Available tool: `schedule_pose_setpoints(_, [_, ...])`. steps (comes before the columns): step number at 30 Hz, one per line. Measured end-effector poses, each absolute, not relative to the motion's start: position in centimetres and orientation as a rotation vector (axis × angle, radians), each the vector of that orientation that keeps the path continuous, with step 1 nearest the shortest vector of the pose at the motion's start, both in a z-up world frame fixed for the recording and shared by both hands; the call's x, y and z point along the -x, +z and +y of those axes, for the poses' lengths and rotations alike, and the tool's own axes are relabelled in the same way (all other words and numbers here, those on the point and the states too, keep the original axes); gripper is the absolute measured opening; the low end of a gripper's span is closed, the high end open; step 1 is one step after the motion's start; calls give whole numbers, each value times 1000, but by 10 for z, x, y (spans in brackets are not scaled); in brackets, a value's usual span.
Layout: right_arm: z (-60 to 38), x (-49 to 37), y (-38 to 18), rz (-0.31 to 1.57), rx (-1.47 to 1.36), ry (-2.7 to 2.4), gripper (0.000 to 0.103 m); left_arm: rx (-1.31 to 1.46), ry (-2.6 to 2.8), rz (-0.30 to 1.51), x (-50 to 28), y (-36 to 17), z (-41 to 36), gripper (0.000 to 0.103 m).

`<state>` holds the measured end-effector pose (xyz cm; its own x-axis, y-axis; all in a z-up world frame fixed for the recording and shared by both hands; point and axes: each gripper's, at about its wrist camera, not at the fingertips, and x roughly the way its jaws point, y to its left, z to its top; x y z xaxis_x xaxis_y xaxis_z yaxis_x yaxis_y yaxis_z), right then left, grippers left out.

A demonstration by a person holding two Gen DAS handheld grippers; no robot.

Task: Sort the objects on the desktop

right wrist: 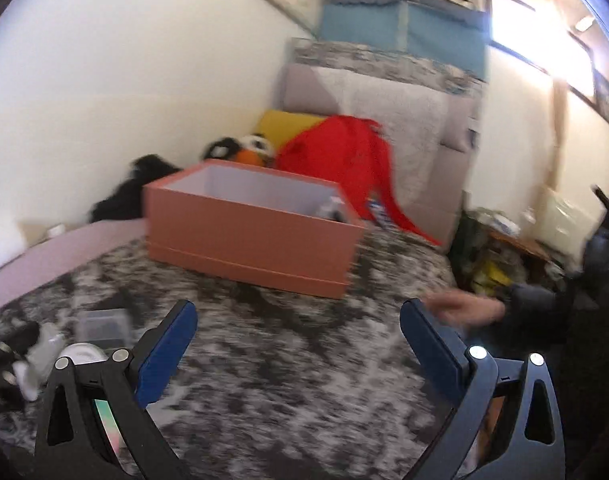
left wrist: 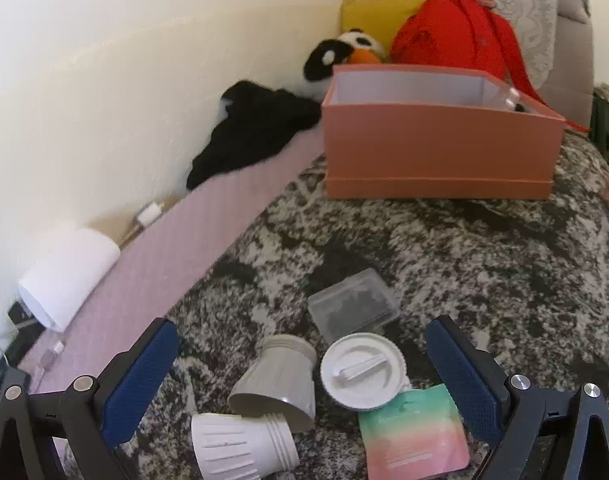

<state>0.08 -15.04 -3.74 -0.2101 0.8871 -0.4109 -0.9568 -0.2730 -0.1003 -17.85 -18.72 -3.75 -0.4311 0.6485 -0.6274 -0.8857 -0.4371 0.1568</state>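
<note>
My left gripper (left wrist: 302, 344) is open, hovering just above a cluster of small objects on the mottled blanket. Between its fingers lie a grey cup (left wrist: 276, 380) on its side, a white round lid (left wrist: 362, 370) and a clear plastic box (left wrist: 354, 304). A white ribbed cup (left wrist: 240, 446) and a pastel pouch (left wrist: 416, 434) lie nearer. Farther back stands an open pink box (left wrist: 440, 148), with something small in its right corner. My right gripper (right wrist: 298, 324) is open and empty over bare blanket, facing the pink box (right wrist: 248, 236). The clear box (right wrist: 102, 322) and lid (right wrist: 84, 354) show blurred at its left.
A black cloth (left wrist: 252, 128), a panda plush (left wrist: 344, 54), a yellow cushion (left wrist: 376, 14) and a red backpack (left wrist: 452, 32) lie behind the box by the wall. A white roll (left wrist: 70, 274) rests at the left. A person's hand (right wrist: 464, 310) reaches in at the right, blurred.
</note>
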Motion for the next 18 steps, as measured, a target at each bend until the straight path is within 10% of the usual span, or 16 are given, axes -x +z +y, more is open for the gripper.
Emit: schedule_pose_setpoints(18, [-202,13,-30,51,440,1862,103,620,1971,636,163,-32,-209,102])
